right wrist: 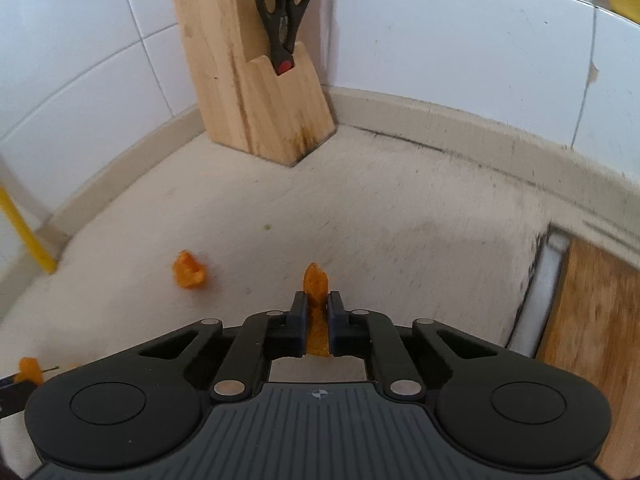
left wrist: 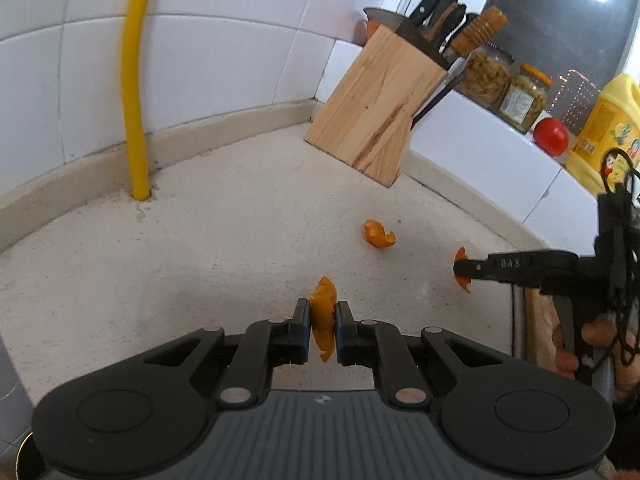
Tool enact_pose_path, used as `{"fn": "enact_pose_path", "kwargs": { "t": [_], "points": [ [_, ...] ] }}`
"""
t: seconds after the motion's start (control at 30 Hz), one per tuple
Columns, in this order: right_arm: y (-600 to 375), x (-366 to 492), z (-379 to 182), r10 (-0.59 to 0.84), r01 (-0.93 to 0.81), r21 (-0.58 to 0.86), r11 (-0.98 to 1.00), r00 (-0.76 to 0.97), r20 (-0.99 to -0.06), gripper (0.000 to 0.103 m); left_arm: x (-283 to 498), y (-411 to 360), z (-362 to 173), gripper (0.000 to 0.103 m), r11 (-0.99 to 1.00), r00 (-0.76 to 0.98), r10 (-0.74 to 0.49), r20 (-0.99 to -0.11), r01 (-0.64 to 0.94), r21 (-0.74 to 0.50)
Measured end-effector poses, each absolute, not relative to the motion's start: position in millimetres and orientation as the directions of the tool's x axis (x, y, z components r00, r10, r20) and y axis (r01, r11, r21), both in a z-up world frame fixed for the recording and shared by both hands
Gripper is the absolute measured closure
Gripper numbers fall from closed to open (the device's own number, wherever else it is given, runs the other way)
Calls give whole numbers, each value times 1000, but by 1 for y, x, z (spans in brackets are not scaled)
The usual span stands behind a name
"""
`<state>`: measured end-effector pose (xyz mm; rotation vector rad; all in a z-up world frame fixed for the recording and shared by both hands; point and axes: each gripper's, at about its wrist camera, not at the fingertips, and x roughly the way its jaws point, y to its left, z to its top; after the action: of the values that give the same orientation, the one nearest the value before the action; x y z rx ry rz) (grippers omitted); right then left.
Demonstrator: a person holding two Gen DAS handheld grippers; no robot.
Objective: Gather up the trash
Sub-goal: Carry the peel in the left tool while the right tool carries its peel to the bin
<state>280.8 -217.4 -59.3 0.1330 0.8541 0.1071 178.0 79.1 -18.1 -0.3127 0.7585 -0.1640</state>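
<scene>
Left wrist view: my left hand-held gripper (left wrist: 323, 326) pinches an orange peel (left wrist: 323, 312), held upright. A loose peel (left wrist: 378, 234) lies on the worktop (left wrist: 200, 240), ahead and slightly right.

Right wrist view: my right hand-held gripper (right wrist: 317, 320) clamps another peel piece (right wrist: 316, 304); the loose peel sits ahead-left, roughly between both hands.

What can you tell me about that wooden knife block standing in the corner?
The knife block is pale, streaky wood, seemingly glued from several strips, with a slanted top and a stepped notch in one side. It stands on the speckled counter in the corner of the white tiled walls, and looks tilted in this lens. Several dark-handled knives and a ribbed wooden handle stick out of its top; black scissors hang in the notch. A brownish stain marks its bottom edge. Nothing else touches it.
</scene>
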Motion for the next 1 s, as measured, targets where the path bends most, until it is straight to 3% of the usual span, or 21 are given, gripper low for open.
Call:
{"fn": "enact_pose_path", "kwargs": {
  "t": [0.4, 1.0],
  "points": [
    [-155, 220, -37, 311, -178, 257, 950, 612, -727, 90, 139, 107, -9, 95, 937, 746, -233, -624, 2, -348],
    [-26, 187, -36, 492, -453, 288, 844, 438, -752, 90, 51, 186, -11, 95, 903, 786, -52, -616, -227, -365]
  ]
}}
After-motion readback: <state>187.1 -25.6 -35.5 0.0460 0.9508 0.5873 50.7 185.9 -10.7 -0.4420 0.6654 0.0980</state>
